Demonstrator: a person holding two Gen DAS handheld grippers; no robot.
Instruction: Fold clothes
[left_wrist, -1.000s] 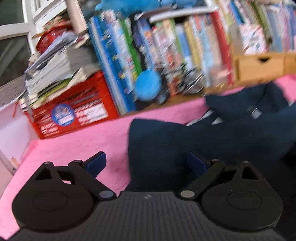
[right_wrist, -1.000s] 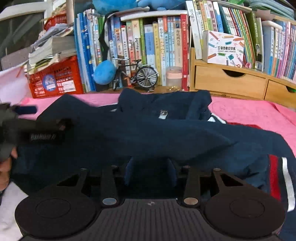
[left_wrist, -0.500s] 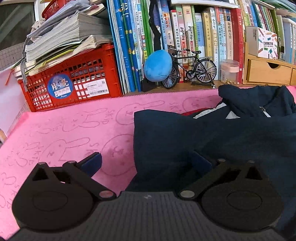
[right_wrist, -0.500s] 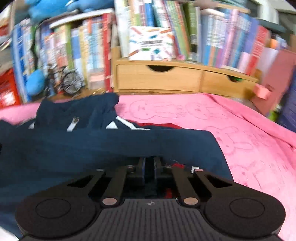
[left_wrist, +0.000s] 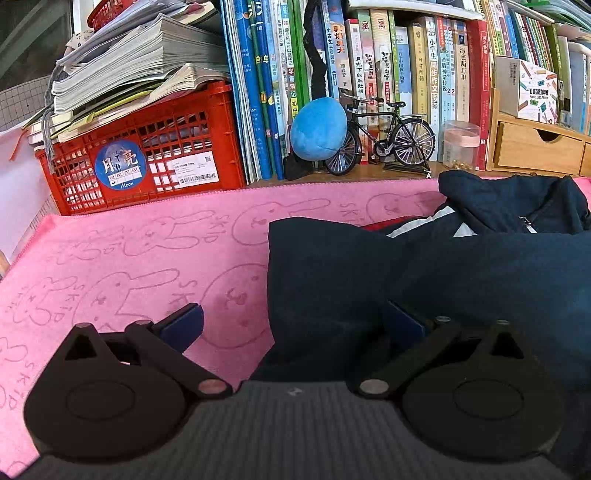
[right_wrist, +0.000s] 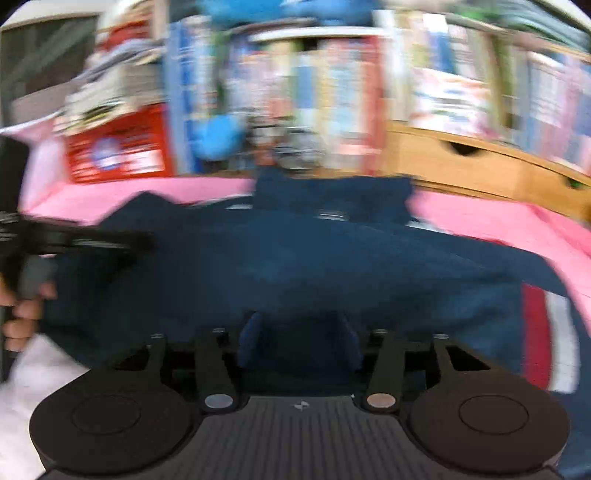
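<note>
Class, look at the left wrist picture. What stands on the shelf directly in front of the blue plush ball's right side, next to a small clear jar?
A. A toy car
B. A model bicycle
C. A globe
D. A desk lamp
B: a black model bicycle stands between the blue plush ball and the clear jar.

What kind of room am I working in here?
Most likely a home study or a child's room: upright books crowd the shelf, a model bicycle stands before them, and the navy jacket lies on a pink bunny-print towel.
</note>
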